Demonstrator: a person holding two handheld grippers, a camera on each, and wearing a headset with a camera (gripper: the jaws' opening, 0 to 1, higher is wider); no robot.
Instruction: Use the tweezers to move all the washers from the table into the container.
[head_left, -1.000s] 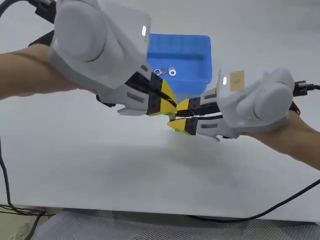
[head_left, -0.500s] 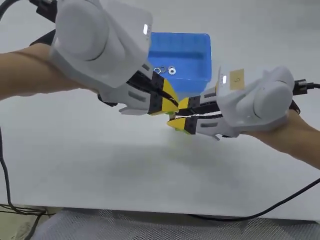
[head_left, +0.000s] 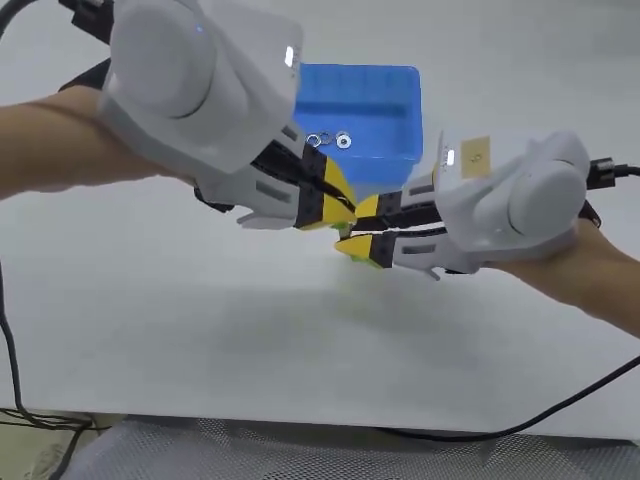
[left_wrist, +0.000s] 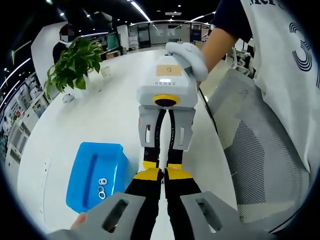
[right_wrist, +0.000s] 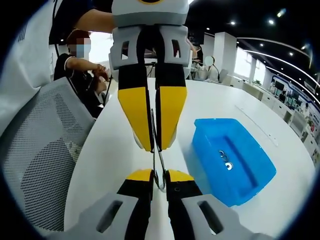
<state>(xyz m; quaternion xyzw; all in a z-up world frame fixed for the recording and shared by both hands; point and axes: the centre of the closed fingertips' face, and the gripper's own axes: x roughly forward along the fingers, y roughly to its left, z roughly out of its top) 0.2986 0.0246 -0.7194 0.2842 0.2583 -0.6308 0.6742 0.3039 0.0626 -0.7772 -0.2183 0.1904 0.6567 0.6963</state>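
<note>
At the near edge of the white table (head_left: 200, 330), a dark cable (head_left: 560, 410) runs off toward 5 o'clock in the head view. Above the tabletop the two grippers meet tip to tip. The left gripper (head_left: 345, 205) reaches in from 10 o'clock and the right gripper (head_left: 345, 245) from 3 o'clock.

In the right gripper view, the right gripper (right_wrist: 160, 176) has its yellow-tipped jaws drawn nearly together. The lower end of the tweezers (right_wrist: 160, 167) sits between the tips and seems to be pinched there, though the narrow gap makes this hard to confirm. From 12 o'clock in the same view the left gripper (right_wrist: 155, 145) comes down with its jaws closed on the tweezers' thin metal shaft.

In the left gripper view, the left gripper (left_wrist: 163, 175) faces the right gripper (left_wrist: 162, 162) head-on.

Farther back in the head view, at 12 o'clock from the meeting tips, the blue container (head_left: 365, 110) stands on the table. A few washers (head_left: 330, 141) lie on its floor near the 9 o'clock wall. They also show inside the container in the left gripper view (left_wrist: 101, 187) and the right gripper view (right_wrist: 226, 162).
</note>
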